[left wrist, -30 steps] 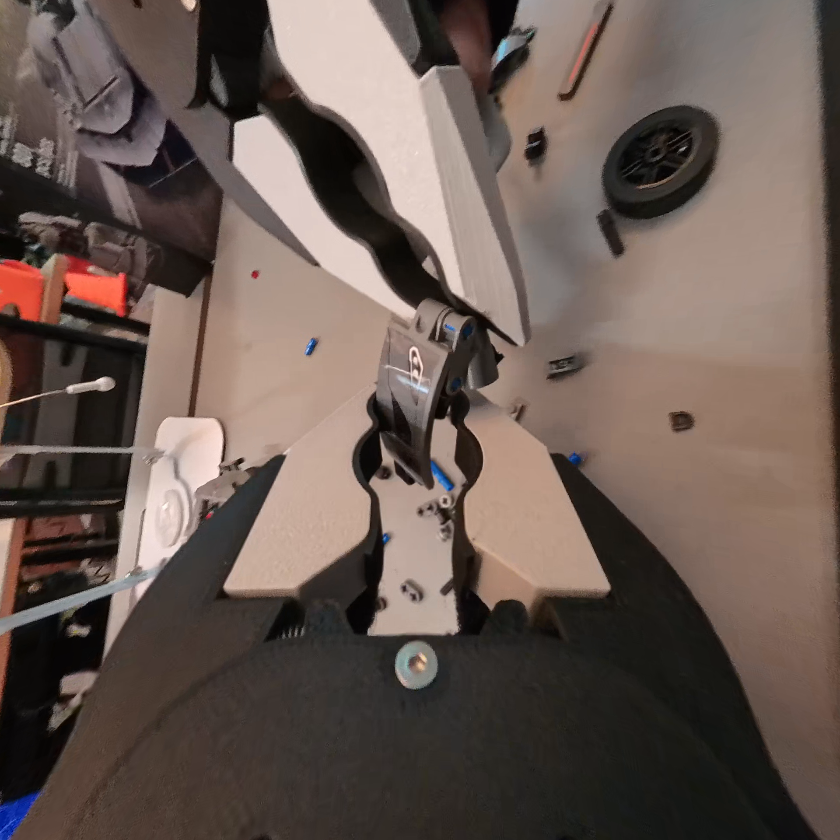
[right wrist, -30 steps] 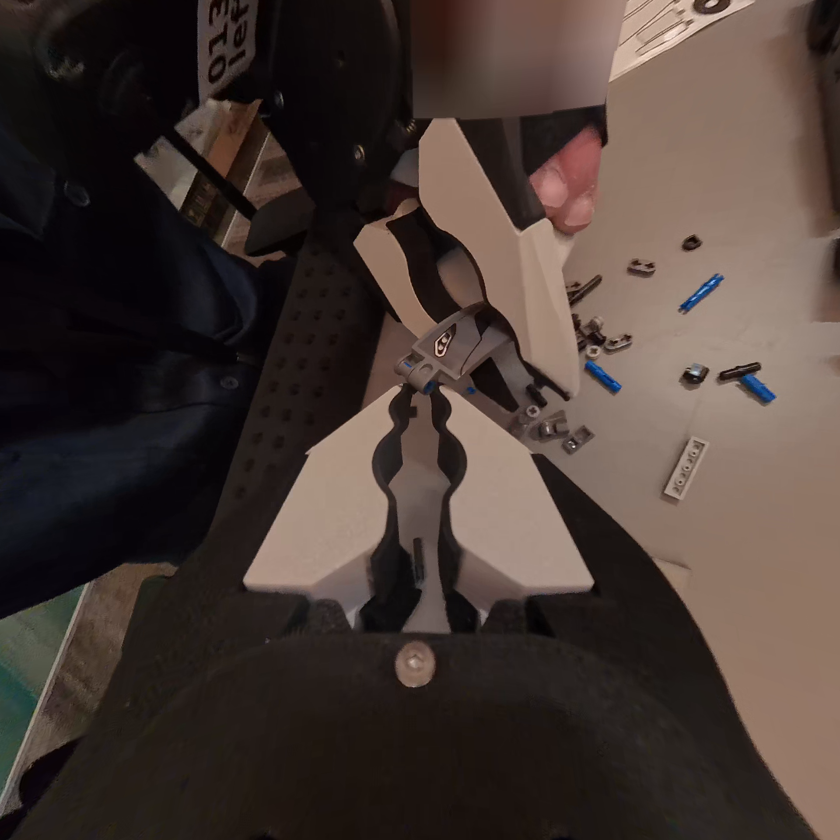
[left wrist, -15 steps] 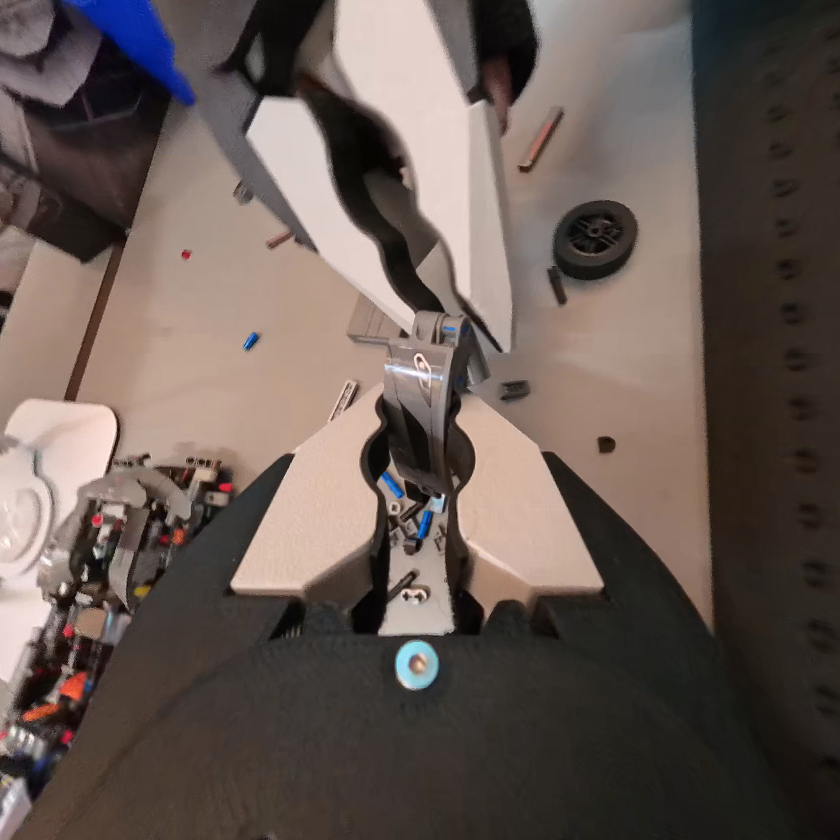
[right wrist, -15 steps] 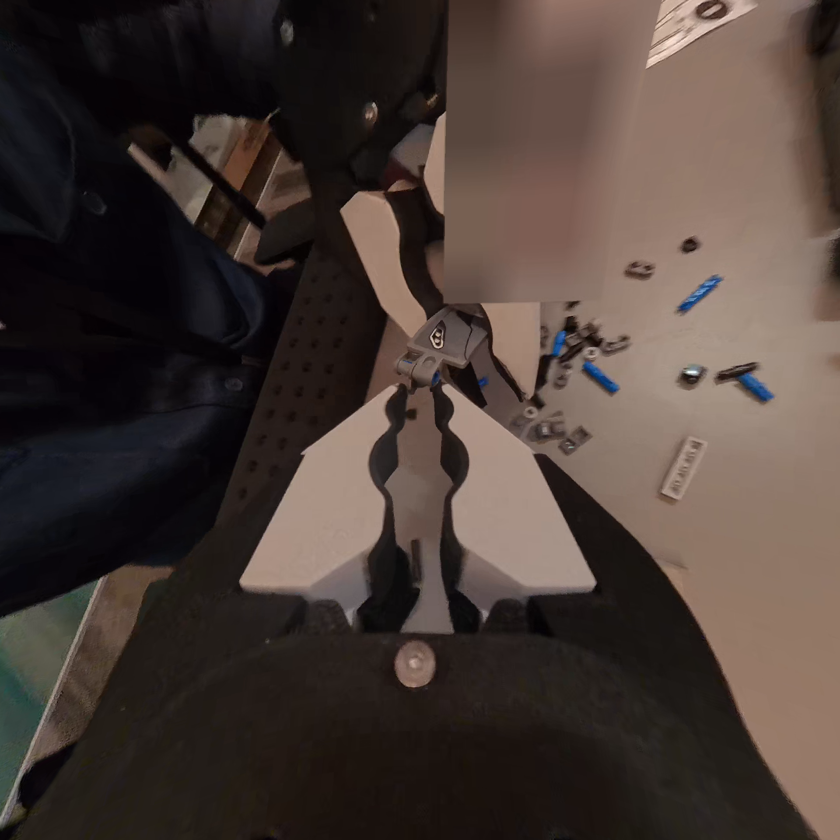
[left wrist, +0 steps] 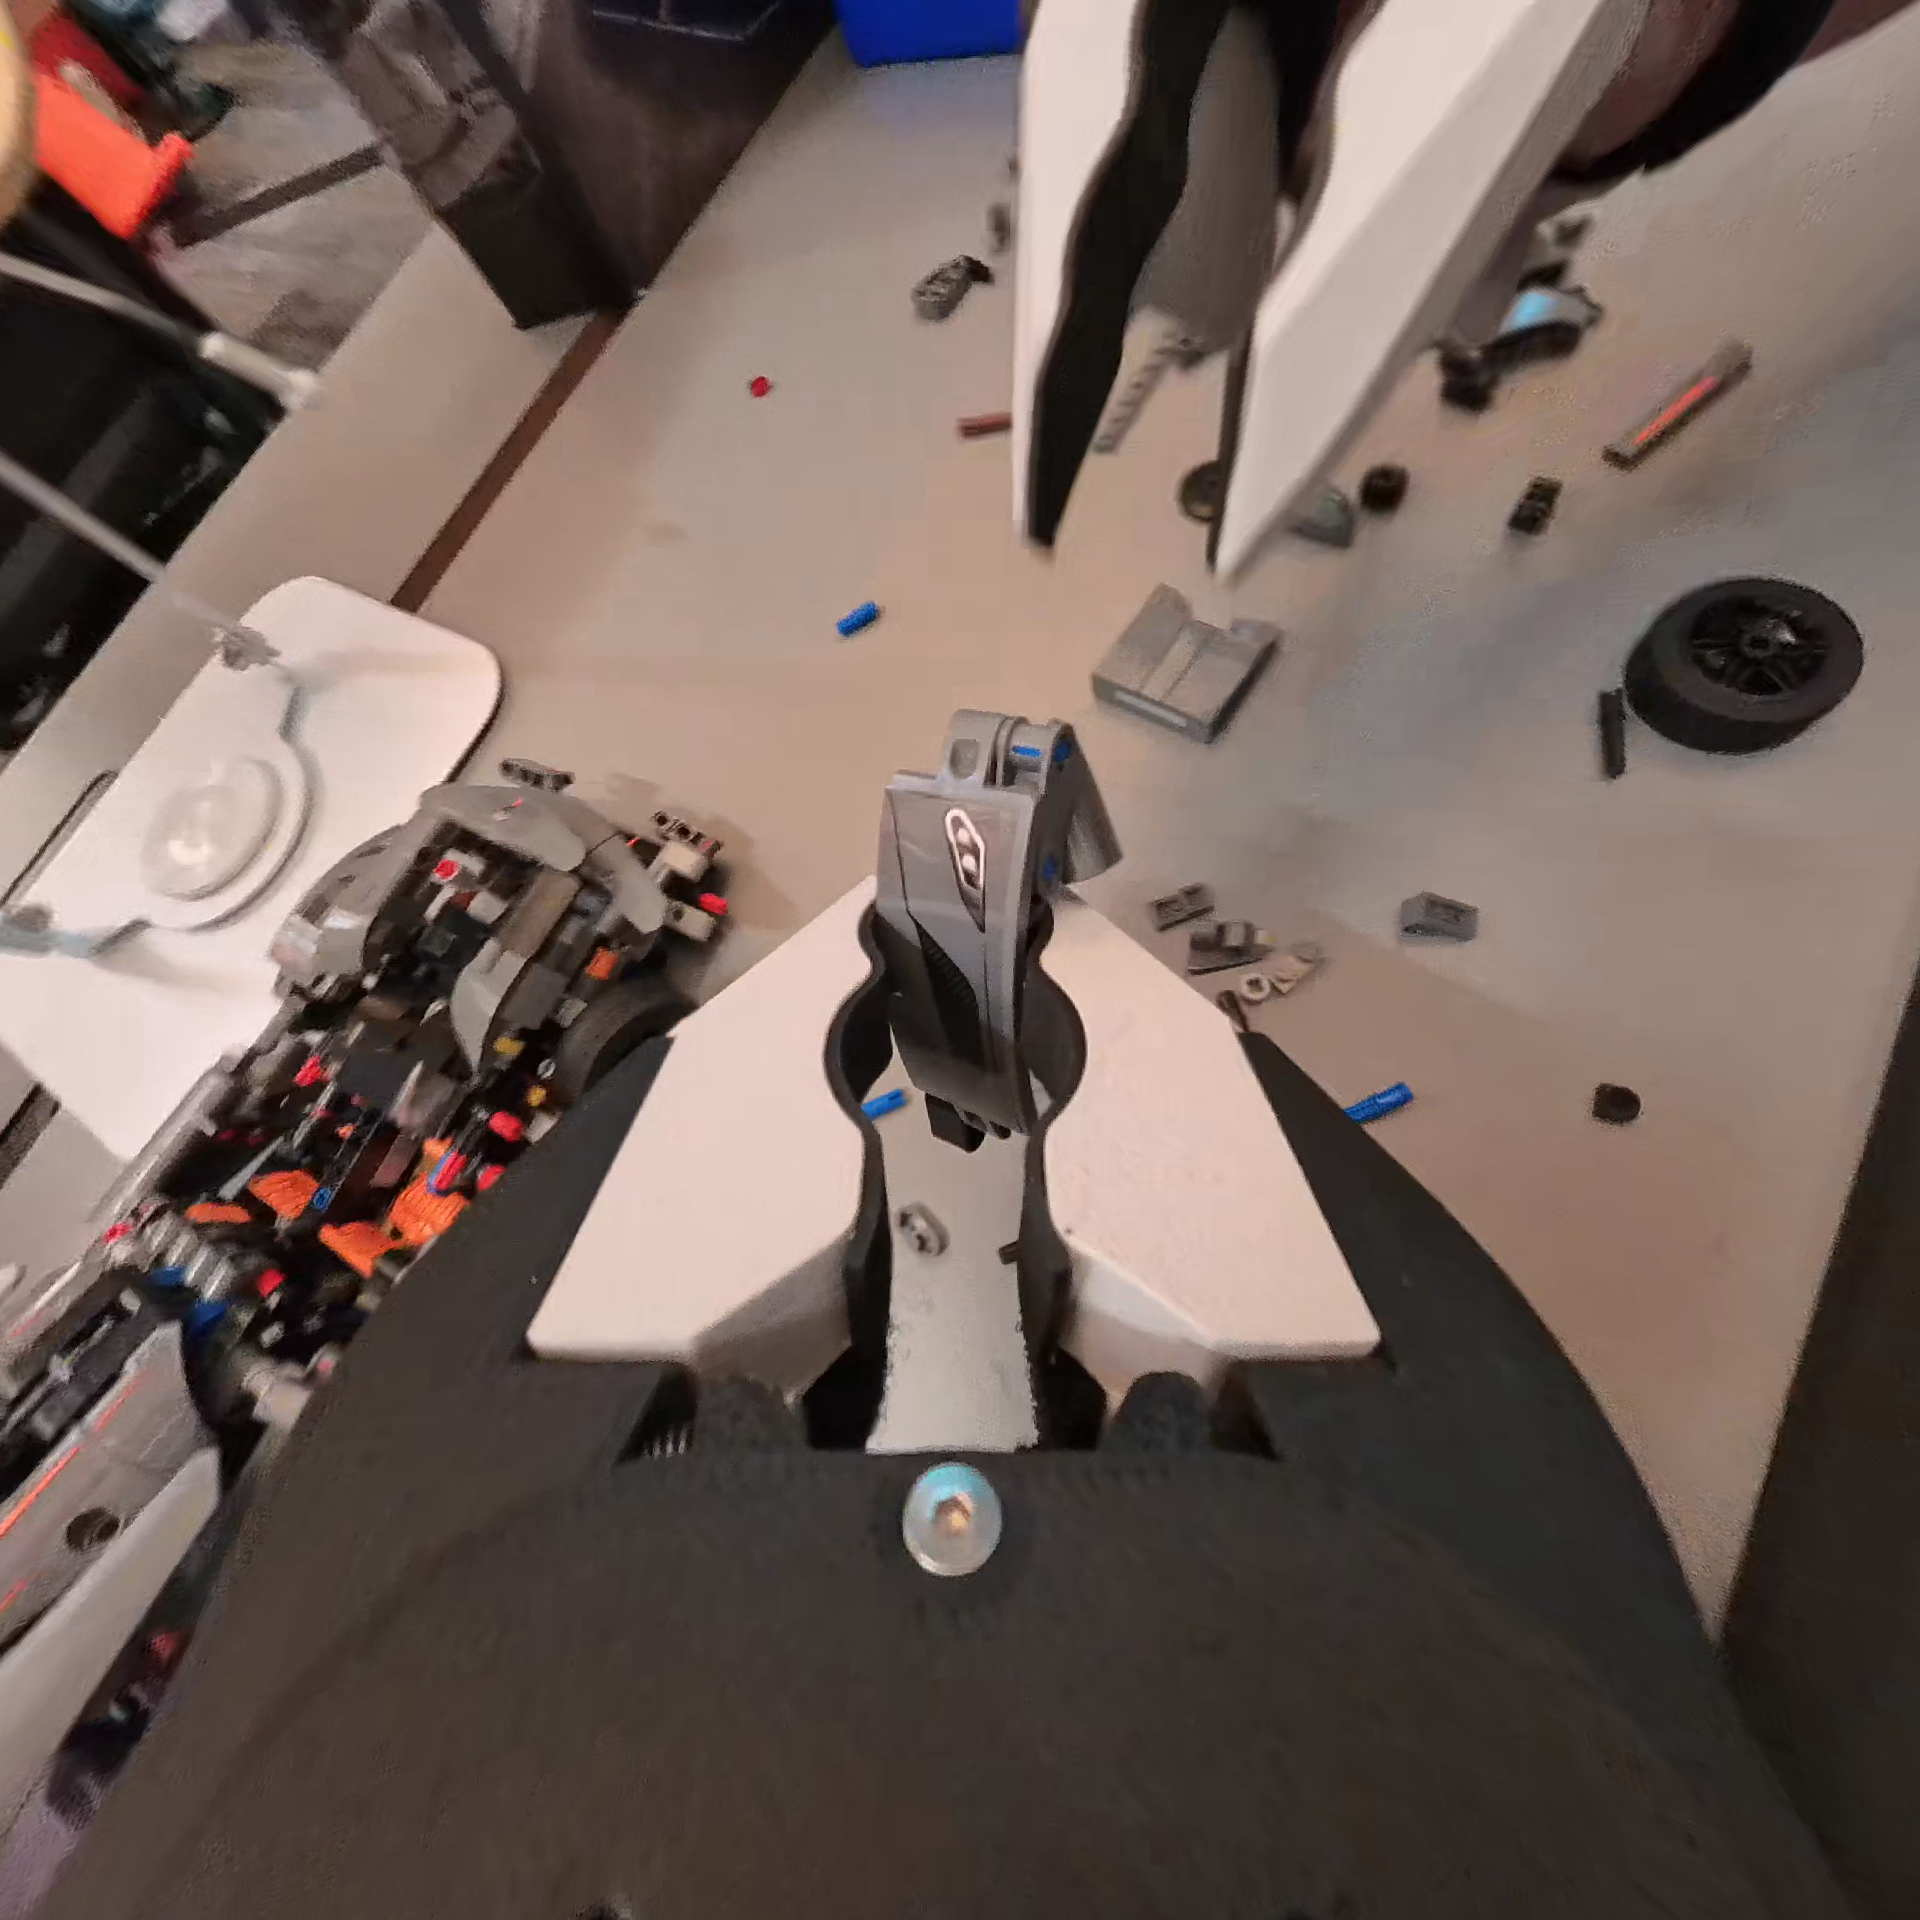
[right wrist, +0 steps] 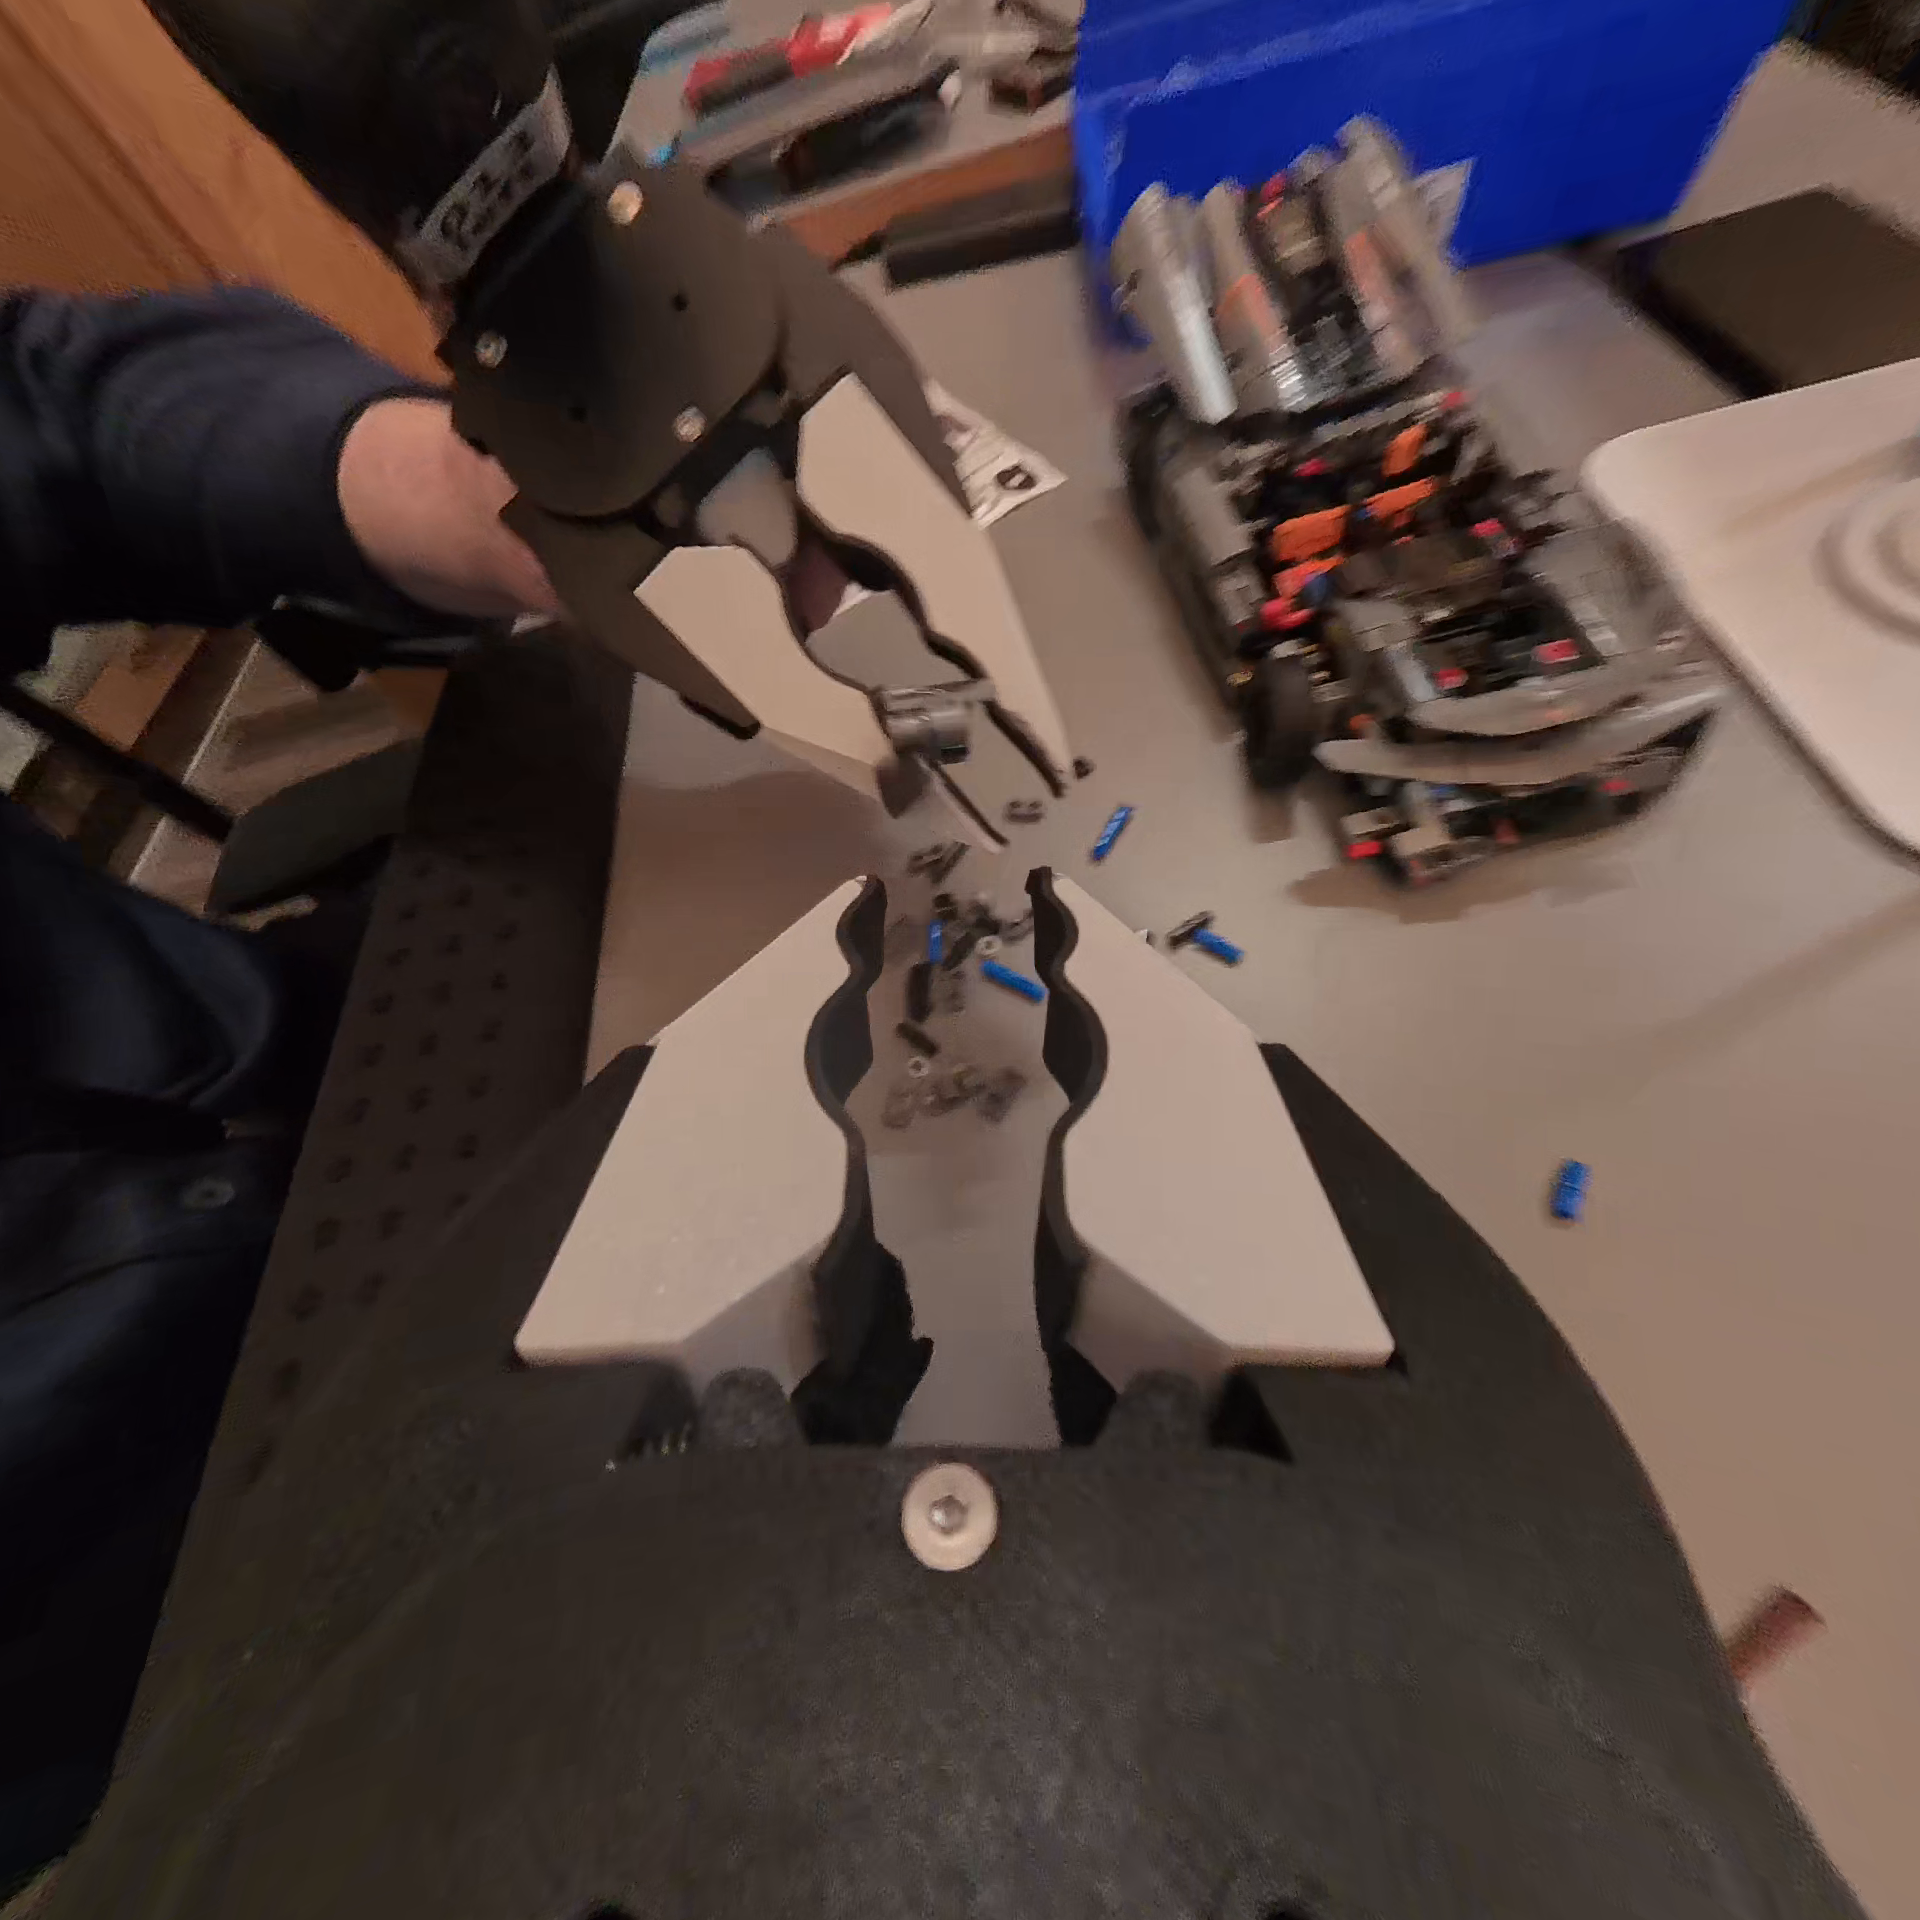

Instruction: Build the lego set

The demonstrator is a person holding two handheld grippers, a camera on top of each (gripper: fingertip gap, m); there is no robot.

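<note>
Since the earlier frame the two grippers have drawn apart: the right gripper (right wrist: 954,883), which half a second ago met the grey subassembly at its tips, now stands clear of it with its fingers parted and nothing between them. In the left wrist view the right gripper (left wrist: 1127,540) hangs above the bench (left wrist: 727,540), well beyond the held part. The left gripper (left wrist: 956,914) is closed on the dark grey curved lego panel (left wrist: 961,935), which stands upright between its fingers, a light grey hinge piece with blue pins at its top end. In the right wrist view the left gripper (right wrist: 971,758), held by a hand (right wrist: 436,520) in a dark sleeve, carries the same panel (right wrist: 925,727) above a scatter of small black, grey and blue pins (right wrist: 951,997). The partly built lego car (right wrist: 1455,623), grey with orange and red inner parts, rests on the bench to the left of the left gripper. A black wheel (left wrist: 1745,665) and a grey block (left wrist: 1184,665) lie apart on the far right.
</note>
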